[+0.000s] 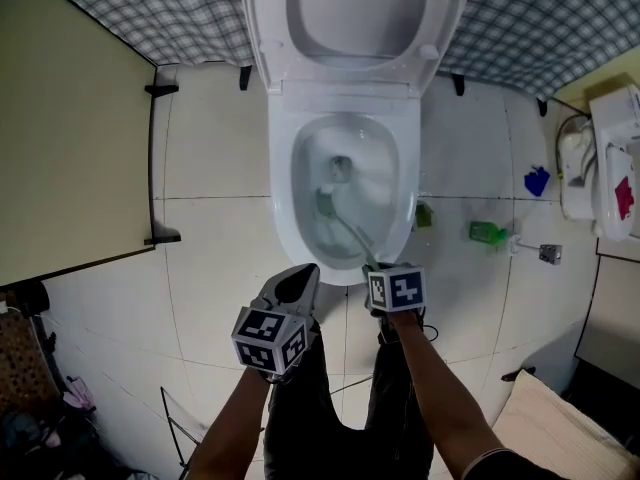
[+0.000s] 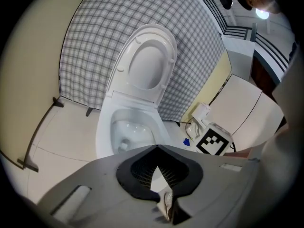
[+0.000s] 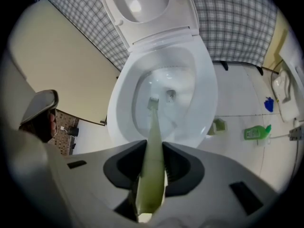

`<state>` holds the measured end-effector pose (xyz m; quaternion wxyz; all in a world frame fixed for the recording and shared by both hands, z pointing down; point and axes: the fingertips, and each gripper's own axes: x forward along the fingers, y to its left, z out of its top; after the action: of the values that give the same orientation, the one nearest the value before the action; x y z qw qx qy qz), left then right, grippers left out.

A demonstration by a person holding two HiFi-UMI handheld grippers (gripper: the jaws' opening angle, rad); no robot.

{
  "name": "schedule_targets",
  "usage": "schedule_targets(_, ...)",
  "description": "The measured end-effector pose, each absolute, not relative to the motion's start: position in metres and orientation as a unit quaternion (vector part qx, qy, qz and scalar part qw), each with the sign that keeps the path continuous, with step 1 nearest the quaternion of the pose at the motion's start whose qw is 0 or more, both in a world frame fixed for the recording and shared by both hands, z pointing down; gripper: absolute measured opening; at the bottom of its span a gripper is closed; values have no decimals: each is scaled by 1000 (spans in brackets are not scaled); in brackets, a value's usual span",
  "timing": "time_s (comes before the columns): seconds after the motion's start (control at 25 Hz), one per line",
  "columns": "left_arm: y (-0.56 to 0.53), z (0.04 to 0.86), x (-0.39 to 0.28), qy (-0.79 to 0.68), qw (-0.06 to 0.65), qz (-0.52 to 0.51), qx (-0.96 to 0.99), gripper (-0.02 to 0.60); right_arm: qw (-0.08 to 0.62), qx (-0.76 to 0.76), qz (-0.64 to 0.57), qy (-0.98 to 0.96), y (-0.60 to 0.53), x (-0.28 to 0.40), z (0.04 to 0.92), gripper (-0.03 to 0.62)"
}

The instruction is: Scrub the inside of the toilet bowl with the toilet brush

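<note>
Tiled floor (image 1: 210,258) surrounds bowl (image 1: 282,198) holding toilet brush (image 1: 350,233).

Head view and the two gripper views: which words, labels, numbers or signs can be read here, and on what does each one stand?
No text can be read in any view.
Green bottle: its label is too small and blurred to read.
Marker cubes: black-and-white square patterns only, no letters or numbers.
White unit at the right edge, with a red patch: blurred, unreadable.
</note>
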<state>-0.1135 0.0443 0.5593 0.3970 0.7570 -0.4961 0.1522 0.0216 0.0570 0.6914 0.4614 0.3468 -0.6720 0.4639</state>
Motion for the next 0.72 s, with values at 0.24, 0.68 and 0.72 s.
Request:
schedule_targets(0.24, 44, 559, -106, -492, 399, 151, 759, 9, 454, 364, 420, -696, 52, 39, 665, 102)
schedule_targets(0.68, 45, 563, -113, -500, 399, 152, 753, 9, 458, 375, 409, -694, -30, 7, 704, 103)
schedule_targets(0.72, 46, 564, -113, -502, 401, 148, 752, 9, 466, 373, 401, -695, -34, 9, 704, 103)
